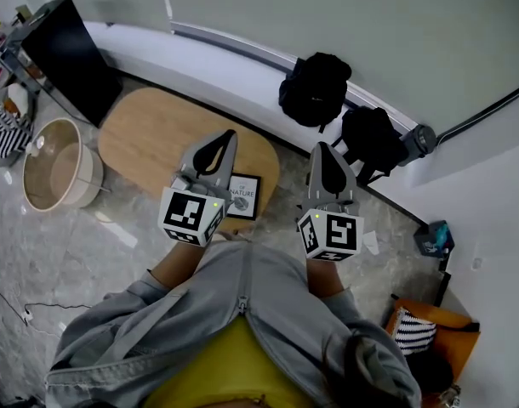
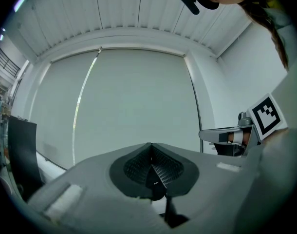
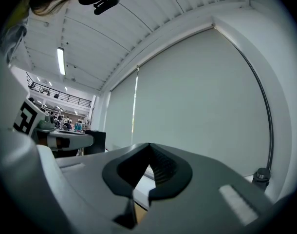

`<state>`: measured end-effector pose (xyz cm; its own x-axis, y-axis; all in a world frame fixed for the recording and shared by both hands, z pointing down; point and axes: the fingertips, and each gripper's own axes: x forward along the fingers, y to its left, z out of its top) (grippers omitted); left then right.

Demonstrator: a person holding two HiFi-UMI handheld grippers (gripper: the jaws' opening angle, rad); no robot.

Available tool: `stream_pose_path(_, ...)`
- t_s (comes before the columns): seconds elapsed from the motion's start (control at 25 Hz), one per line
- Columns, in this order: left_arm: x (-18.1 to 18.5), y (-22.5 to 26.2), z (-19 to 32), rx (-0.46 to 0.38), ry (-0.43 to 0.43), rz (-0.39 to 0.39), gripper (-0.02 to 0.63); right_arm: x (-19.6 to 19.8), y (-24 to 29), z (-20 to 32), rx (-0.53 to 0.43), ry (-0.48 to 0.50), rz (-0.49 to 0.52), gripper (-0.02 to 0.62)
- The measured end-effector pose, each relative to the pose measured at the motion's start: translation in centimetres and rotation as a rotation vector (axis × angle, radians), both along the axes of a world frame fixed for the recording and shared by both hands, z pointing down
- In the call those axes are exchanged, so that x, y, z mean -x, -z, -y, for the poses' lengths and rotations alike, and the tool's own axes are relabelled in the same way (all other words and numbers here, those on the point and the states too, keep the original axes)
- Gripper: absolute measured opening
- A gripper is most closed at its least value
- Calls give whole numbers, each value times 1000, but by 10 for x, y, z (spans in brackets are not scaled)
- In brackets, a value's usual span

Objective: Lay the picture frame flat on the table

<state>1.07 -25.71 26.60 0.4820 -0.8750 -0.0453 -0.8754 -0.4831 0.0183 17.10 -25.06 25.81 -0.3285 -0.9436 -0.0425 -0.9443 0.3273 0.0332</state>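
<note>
The black picture frame point(image 1: 242, 195) with a white print shows its face near the right front edge of the oval wooden table point(image 1: 149, 130); whether it leans or lies flat I cannot tell. My left gripper point(image 1: 227, 136) is raised above the table just left of the frame, jaws shut and empty. My right gripper point(image 1: 322, 148) is held level with it, past the table's right end, also shut and empty. Both gripper views look up at a white blind and ceiling: the left gripper point(image 2: 151, 147) and right gripper point(image 3: 149, 147) show closed pads with nothing between them.
A round cream tub point(image 1: 59, 168) stands on the marble floor left of the table. A black panel point(image 1: 64, 53) leans at the back left. Two black bags point(image 1: 315, 87) lie along the white ledge. An orange bag point(image 1: 430, 330) sits at lower right.
</note>
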Motion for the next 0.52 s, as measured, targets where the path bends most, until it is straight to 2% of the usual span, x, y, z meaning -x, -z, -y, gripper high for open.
stream_pose_path(0.28, -5, -2, -8, 9, -24, 0, 6, 0, -1, -9, 8, 14, 22, -2)
stream_pose_path(0.52, -19, -2, -5, 0, -46, -4, 6, -15, -3, -7, 5, -9, 20, -2)
